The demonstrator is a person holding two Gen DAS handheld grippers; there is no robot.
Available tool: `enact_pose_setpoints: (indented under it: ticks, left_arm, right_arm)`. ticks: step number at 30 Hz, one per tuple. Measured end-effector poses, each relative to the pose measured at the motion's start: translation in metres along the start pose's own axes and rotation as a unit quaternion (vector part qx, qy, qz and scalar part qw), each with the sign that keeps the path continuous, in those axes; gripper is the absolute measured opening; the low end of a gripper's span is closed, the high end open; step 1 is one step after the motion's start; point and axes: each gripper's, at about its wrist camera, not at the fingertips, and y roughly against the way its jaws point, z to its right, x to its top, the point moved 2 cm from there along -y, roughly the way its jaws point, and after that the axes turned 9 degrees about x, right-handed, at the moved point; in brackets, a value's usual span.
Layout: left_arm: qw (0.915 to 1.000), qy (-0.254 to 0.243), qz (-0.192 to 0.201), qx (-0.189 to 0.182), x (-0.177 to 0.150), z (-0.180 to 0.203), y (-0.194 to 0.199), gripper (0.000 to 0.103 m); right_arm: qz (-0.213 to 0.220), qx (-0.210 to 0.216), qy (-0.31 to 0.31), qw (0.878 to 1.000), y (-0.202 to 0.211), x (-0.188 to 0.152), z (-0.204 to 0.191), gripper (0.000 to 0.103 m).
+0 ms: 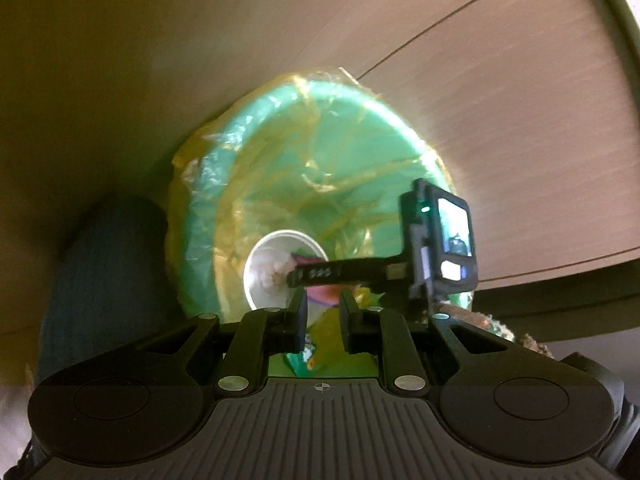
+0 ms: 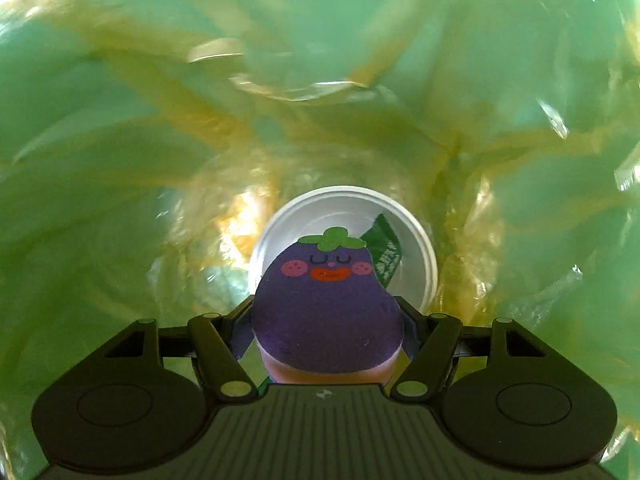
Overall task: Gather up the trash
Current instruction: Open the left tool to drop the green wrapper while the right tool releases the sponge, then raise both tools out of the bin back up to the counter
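A green bin (image 1: 280, 128) lined with a clear yellow bag (image 2: 120, 160) fills both views. At its bottom lies a white cup (image 1: 268, 268) (image 2: 416, 248) with a green packet (image 2: 384, 248) in it. My right gripper (image 2: 326, 312) points down inside the bin, shut on a purple eggplant-faced item (image 2: 320, 308) that hides its pads. In the left wrist view the right gripper (image 1: 304, 280) hangs over the cup. My left gripper (image 1: 324, 320), at the bin's near rim, is shut on a thin yellow-green plastic piece (image 1: 324, 336); whether it is liner or wrapper is unclear.
The bin stands on a pale wood-grain floor (image 1: 500, 100) with dark seams. A dark blue-green object (image 1: 104, 260) sits close against the bin's left side. The right gripper's camera block (image 1: 452, 236) sticks out over the bin's right rim.
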Motion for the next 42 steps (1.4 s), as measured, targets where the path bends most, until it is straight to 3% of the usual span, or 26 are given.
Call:
enact_pose_setpoints:
  ticks: [2, 5, 10, 20, 29, 36, 40, 42]
  left_arm:
    - [1.0000, 0.001, 0.001, 0.000, 0.000, 0.000, 0.001, 0.019]
    - [1.0000, -0.003, 0.000, -0.001, 0.000, 0.000, 0.001, 0.019]
    - [1.0000, -0.007, -0.002, 0.004, -0.002, 0.002, -0.002, 0.019]
    - [0.9995, -0.024, 0.019, 0.001, -0.008, 0.020, 0.012, 0.019]
    - [0.9949, -0.083, 0.057, 0.002, -0.022, 0.055, 0.034, 0.019]
    - [0.9822, -0.128, 0.136, -0.012, -0.020, 0.092, 0.085, 0.019]
    - [0.9715, -0.168, 0.167, 0.007, -0.019, 0.116, 0.112, 0.019]
    - [0.9649, -0.188, 0.183, 0.011, -0.015, 0.128, 0.128, 0.019]
  right_arm:
    - [0.015, 0.020, -0.021, 0.999, 0.002, 0.008, 0.006, 0.070]
    - [0.033, 0.039, -0.040, 0.998, 0.007, 0.014, 0.017, 0.080]
    - [0.045, 0.070, -0.080, 0.993, 0.015, 0.014, 0.030, 0.080]
    - [0.100, 0.040, -0.067, 0.992, 0.048, -0.018, 0.018, 0.080]
    - [0.197, 0.031, -0.027, 0.979, 0.116, -0.064, -0.001, 0.080]
    - [0.265, 0.011, 0.010, 0.964, 0.166, -0.096, -0.009, 0.080]
    - [0.280, 0.019, 0.021, 0.959, 0.184, -0.101, -0.012, 0.080]
    - [0.306, 0.020, 0.042, 0.951, 0.203, -0.103, -0.019, 0.080]
